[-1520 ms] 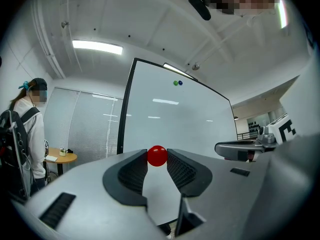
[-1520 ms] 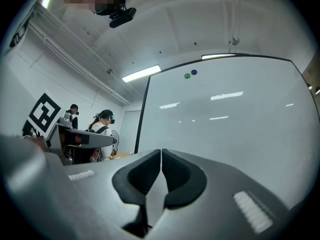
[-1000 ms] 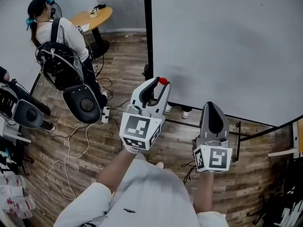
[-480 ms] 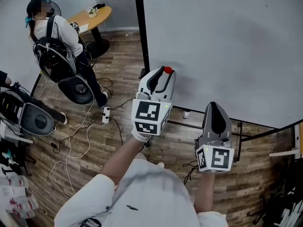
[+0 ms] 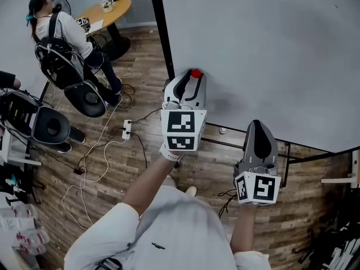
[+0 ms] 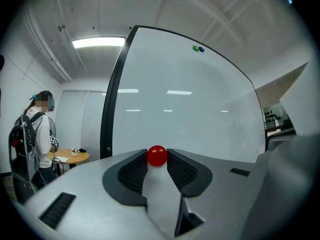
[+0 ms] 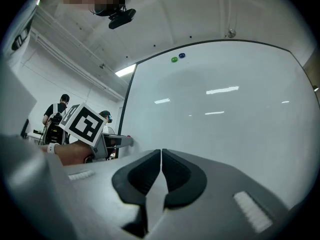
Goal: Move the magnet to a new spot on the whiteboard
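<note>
A round red magnet [image 6: 157, 156] sits pinched between the tips of my left gripper [image 5: 194, 75], which is shut on it. In the head view the red magnet [image 5: 196, 73] is held over the lower left part of the whiteboard [image 5: 270, 49]; I cannot tell whether it touches the board. My right gripper [image 5: 257, 129] hangs lower and to the right, below the board's bottom edge, its jaws shut with nothing between them. The whiteboard [image 6: 180, 104] fills the left gripper view ahead of the jaws.
A green magnet [image 7: 174, 60] and a blue magnet [image 7: 181, 55] stick near the board's top. A person with a backpack [image 5: 53, 38] sits on a chair at the left near a round wooden table [image 5: 107, 13]. Cables [image 5: 95, 162] lie on the wood floor.
My left gripper has carried the red magnet rightward and up, from beside the board's black left frame to over its white surface. The right gripper has barely moved.
</note>
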The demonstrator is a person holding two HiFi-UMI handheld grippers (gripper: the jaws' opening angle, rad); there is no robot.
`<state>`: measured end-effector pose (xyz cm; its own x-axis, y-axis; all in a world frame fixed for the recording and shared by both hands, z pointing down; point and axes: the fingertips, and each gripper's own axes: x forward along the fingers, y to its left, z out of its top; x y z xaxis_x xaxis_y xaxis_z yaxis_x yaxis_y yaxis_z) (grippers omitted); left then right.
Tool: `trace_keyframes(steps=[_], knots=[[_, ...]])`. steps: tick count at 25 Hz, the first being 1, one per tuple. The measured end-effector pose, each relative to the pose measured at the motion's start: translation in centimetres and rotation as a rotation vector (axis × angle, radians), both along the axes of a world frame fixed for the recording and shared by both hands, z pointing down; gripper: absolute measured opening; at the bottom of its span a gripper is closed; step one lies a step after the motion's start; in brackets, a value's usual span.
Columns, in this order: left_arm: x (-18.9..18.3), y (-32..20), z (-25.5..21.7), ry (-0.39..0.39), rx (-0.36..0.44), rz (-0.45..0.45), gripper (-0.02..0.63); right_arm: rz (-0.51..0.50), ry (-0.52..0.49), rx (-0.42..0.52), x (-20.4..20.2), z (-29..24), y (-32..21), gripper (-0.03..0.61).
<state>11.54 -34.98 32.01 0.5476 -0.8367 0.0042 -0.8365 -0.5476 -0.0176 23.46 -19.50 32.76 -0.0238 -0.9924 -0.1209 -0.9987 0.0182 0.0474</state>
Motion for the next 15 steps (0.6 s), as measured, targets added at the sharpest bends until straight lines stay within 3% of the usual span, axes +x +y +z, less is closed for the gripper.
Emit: trace_keyframes(steps=[15], knots=[[-0.28,-0.78,0.87,0.006,-0.002,-0.063,0.126,-0.005,-0.013,-0.010,0.24,0.86,-0.37,0.005]])
